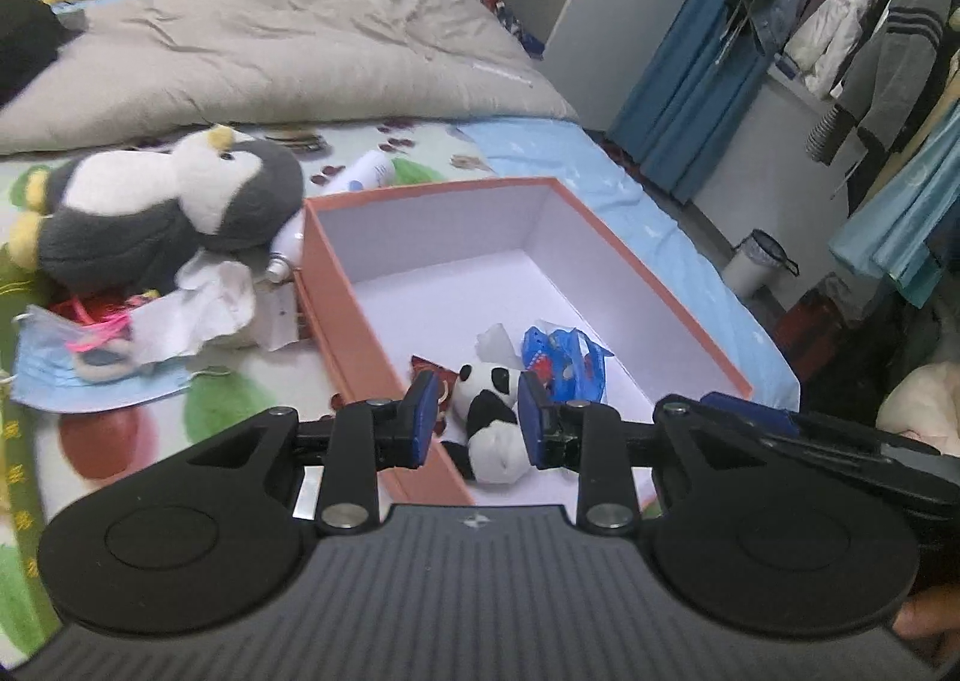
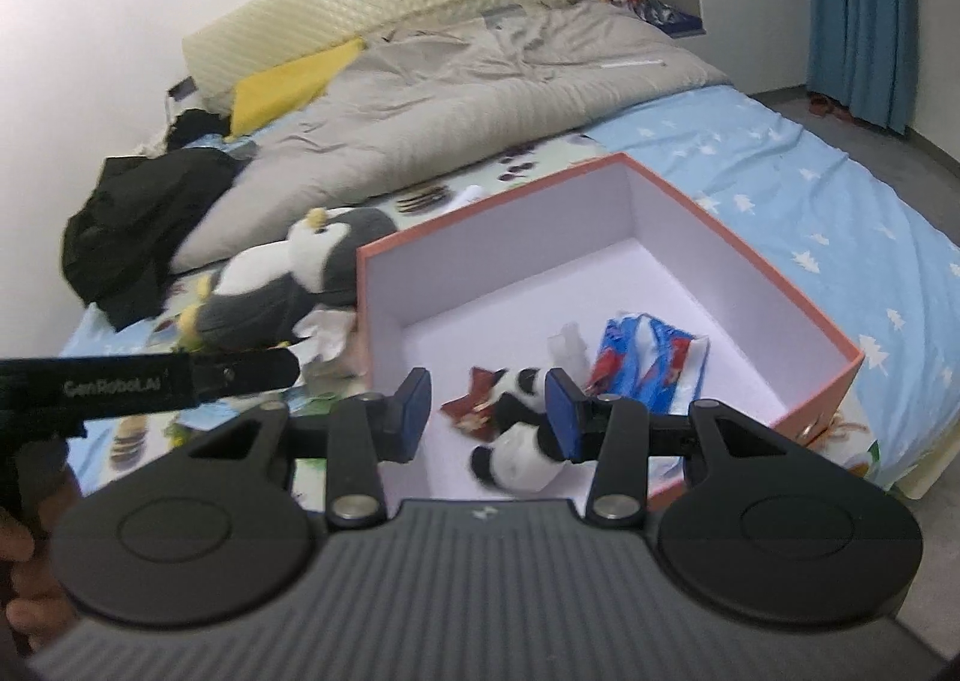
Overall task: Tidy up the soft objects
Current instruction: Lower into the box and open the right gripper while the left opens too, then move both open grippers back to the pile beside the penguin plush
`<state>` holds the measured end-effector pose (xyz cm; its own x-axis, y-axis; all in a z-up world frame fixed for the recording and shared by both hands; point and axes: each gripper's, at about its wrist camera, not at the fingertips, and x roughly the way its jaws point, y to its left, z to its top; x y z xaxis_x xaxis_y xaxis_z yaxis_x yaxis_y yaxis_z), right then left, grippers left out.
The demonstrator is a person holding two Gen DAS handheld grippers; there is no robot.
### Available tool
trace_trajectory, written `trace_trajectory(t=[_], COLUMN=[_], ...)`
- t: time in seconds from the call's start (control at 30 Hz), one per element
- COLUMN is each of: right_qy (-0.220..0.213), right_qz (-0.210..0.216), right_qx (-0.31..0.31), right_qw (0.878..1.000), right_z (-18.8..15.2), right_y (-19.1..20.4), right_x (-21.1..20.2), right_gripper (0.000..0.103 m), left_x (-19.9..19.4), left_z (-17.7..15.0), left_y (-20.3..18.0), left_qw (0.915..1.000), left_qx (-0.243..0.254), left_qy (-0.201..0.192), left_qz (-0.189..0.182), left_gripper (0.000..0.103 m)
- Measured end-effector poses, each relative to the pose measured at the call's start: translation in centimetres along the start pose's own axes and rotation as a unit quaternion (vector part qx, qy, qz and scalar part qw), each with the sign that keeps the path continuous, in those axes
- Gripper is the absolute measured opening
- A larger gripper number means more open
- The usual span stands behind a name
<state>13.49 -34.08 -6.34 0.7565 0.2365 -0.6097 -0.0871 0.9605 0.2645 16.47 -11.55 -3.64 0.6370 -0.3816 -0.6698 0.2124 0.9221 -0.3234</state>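
An orange box with a white inside stands open on the bed; it also shows in the right wrist view. In it lie a small panda plush, a blue plastic bag and a red wrapper. A large grey and white penguin plush lies left of the box. My left gripper is open above the panda, touching nothing. My right gripper is open above the box's near end, with the panda below its fingers.
A blue face mask, crumpled tissue and a white bottle lie left of the box. A grey duvet covers the far bed. Black clothes lie at the left edge. A clothes rack stands on the right.
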Motion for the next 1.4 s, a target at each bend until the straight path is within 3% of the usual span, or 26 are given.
trace_trajectory(t=[0.2, 0.3, 0.47, 0.73, 0.97, 1.23, 1.4], right_qy=[-0.007, -0.006, -0.008, 0.017, 0.020, 0.045, 0.063], right_qz=[0.054, 0.058, 0.084, 0.125, 0.137, 0.143, 0.123], right_qx=[0.005, -0.014, -0.033, -0.063, -0.083, -0.064, -0.063], right_qw=[0.998, 0.998, 0.996, 0.990, 0.987, 0.987, 0.988], right_z=[-2.4, -3.2, -4.7, -6.1, -4.2, -1.4, -0.5], right_y=[1.8, 3.1, 5.4, 9.0, 11.7, 13.8, 14.7], right_x=[-2.8, -3.1, -3.7, -1.5, 1.5, 7.1, 11.6], right_gripper=[0.045, 0.045, 0.045, 0.045, 0.045, 0.045, 0.045], left_x=[-4.1, -6.2, -8.4, -9.4, -7.2, -1.5, 2.6], left_z=[-2.0, -3.0, -5.1, -8.1, -7.9, -6.5, -5.8], left_y=[1.1, 1.7, 3.3, 7.4, 11.3, 15.4, 18.4], left_qw=[0.9996, 0.9985, 0.9975, 0.9944, 0.9912, 0.9908, 0.9904], left_qx=[-0.005, -0.002, -0.012, -0.040, -0.030, -0.059, -0.072], left_qy=[-0.028, -0.053, -0.063, -0.067, -0.064, -0.061, -0.056], left_qz=[0.004, 0.015, 0.029, 0.071, 0.112, 0.105, 0.104], left_gripper=[0.034, 0.040, 0.042, 0.042, 0.042, 0.042, 0.041])
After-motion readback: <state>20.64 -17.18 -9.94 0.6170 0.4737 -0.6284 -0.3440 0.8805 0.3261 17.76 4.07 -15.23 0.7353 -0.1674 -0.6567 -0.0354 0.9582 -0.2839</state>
